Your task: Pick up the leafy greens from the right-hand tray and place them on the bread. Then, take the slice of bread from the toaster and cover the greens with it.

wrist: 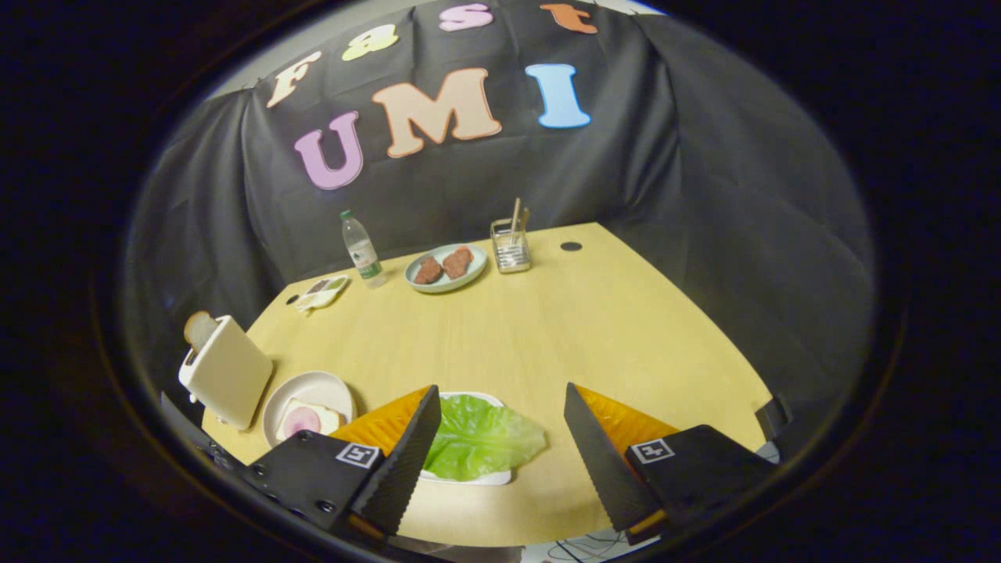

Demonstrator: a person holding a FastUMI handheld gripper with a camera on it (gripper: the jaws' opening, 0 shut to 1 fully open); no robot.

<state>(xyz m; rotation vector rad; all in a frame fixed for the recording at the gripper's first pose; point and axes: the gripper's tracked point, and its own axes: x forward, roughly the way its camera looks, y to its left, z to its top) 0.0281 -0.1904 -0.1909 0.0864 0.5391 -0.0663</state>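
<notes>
At the near edge of the table [532, 328], the leafy greens [481, 438] lie on a white tray [469, 477], between the fingers of the gripper [500, 422], nearer the left one. Fingers spread wide, gripping nothing. Near left corner: toaster [227, 371] with bread slice [199, 328] sticking up; beside it a plate [313, 387] holding topped bread [309, 420]. Far edge: bottle [362, 249], plate of meat [446, 267].

greens [481, 439] bright green, veined | tray [469, 477] white | table [547, 328] pale yellow wood grain | toaster [228, 374] cream | bread slice [199, 328] white, brown crust | far plate [446, 268] pale blue-green, two brown-red patties [443, 266] | bottle [363, 250] clear, green cap
</notes>
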